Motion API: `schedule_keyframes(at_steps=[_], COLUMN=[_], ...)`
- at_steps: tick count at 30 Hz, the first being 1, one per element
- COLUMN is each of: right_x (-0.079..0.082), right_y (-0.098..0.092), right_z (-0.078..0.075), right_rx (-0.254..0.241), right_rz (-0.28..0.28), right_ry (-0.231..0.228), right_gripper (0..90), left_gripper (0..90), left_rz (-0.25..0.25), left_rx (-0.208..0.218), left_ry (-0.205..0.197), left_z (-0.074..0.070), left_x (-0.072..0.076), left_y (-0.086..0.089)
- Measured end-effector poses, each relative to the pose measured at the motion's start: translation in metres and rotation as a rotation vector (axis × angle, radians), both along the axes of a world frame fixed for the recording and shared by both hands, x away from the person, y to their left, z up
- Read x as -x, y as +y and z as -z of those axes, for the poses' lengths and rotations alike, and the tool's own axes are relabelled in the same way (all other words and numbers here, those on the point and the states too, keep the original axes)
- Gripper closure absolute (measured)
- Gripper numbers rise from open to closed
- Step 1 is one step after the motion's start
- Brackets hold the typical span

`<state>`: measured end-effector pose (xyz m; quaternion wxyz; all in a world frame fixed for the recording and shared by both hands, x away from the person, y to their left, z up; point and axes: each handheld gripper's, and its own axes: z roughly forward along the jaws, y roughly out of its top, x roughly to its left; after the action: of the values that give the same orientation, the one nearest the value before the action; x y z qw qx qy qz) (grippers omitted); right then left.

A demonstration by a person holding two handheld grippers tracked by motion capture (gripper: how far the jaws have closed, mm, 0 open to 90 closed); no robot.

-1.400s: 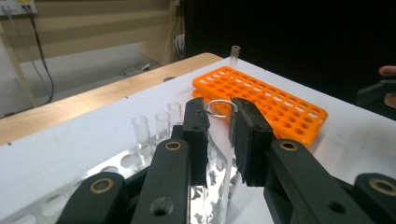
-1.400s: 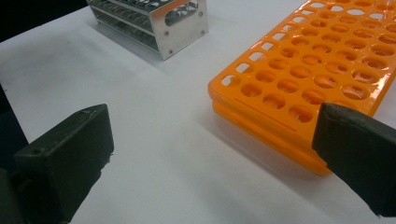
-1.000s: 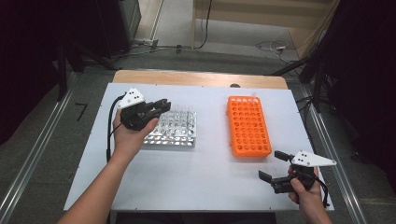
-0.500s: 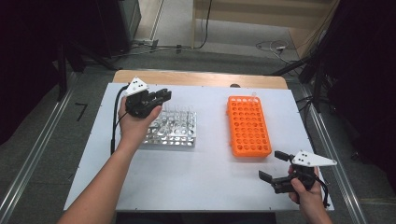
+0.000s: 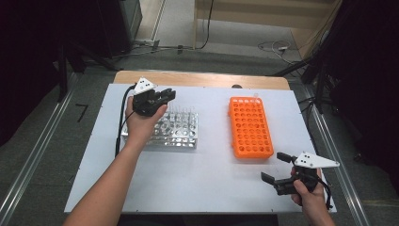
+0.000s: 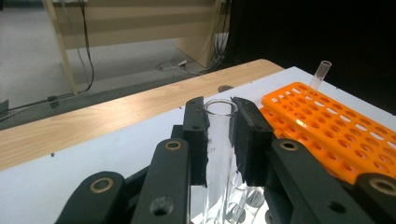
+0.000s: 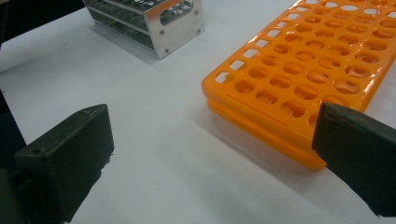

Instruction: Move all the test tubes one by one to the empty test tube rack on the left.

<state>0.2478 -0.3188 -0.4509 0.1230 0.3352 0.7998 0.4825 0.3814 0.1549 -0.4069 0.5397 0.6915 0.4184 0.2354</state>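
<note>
My left gripper (image 5: 165,95) hovers over the far left corner of the metal tube rack (image 5: 182,134). In the left gripper view it (image 6: 219,109) is shut on a clear glass test tube (image 6: 218,144), which stands upright between the pads; more tubes (image 6: 243,200) stand below it. An orange plastic rack (image 5: 251,127) lies flat to the right, with a single tube (image 6: 322,72) standing in its far corner. My right gripper (image 5: 274,166) rests near the table's front right edge. It (image 7: 215,158) is open, with nothing between its jaws, and points at the orange rack (image 7: 303,70).
The racks sit on a white board (image 5: 211,188) over a wooden table whose far edge (image 5: 202,79) shows. The metal rack (image 7: 149,18) holds several glass tubes. Cables lie on the floor beyond the table. Bare board lies between the racks and along the front.
My left gripper has moved toward the far side of the metal rack and slightly right, still shut on the tube. The right gripper has stayed put.
</note>
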Motion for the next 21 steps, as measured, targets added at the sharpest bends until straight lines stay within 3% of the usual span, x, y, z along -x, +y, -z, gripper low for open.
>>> schedule_keyframes(at_steps=[8, 21], right_x=[0.001, -0.001], right_y=[0.000, 0.001], right_z=[0.000, 0.001], right_rx=[0.001, 0.006], right_rz=[0.000, -0.007], right_ry=[-0.003, 0.004], right_gripper=[0.0, 0.0], left_gripper=[75.9, 75.1], left_rz=[-0.007, 0.023], left_rx=[-0.024, -0.061], left_ry=[0.016, 0.087], left_z=[0.008, 0.022], left_x=[-0.002, 0.001], left_y=[-0.003, 0.000])
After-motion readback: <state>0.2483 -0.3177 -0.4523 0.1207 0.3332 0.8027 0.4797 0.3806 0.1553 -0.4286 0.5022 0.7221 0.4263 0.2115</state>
